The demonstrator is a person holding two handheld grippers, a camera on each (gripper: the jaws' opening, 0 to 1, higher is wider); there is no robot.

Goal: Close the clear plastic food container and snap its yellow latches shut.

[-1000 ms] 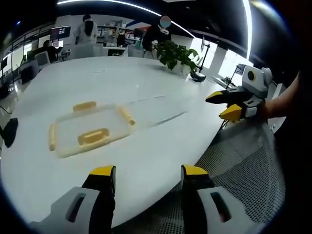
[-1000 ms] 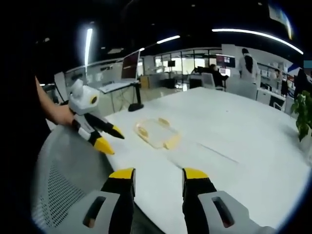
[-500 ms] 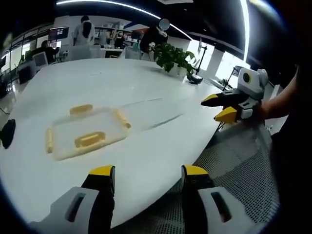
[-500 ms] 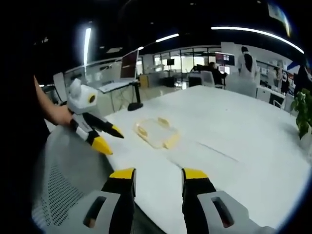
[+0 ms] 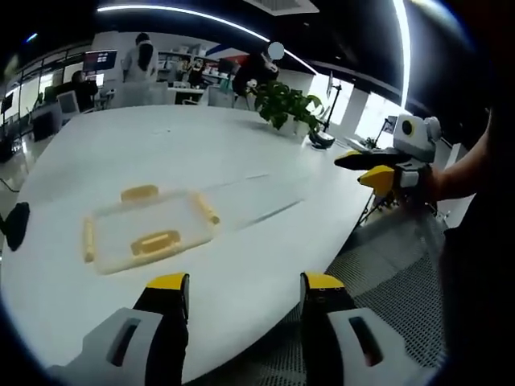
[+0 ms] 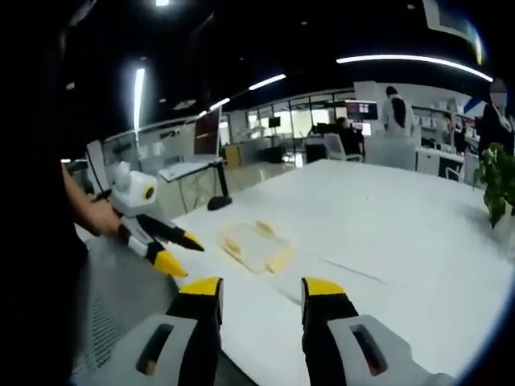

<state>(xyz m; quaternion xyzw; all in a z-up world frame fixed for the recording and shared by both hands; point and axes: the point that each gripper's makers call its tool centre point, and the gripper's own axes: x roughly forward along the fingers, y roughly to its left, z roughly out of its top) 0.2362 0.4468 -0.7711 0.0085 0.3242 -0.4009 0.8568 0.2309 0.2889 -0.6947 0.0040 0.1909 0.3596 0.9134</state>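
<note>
White tabletop [image 5: 241, 145] spreads wide before us, a grey mesh chair [image 5: 394, 297] at its near edge; on it lies the clear plastic food container [image 5: 147, 227], lid down, its yellow latches [image 5: 155, 242] along the sides; a potted plant [image 5: 283, 102] stands far across. Our left gripper [image 5: 245, 288] holds off from the container, jaws spread and empty; our right gripper [image 6: 253, 288] likewise, jaws apart, holding nothing.
</note>
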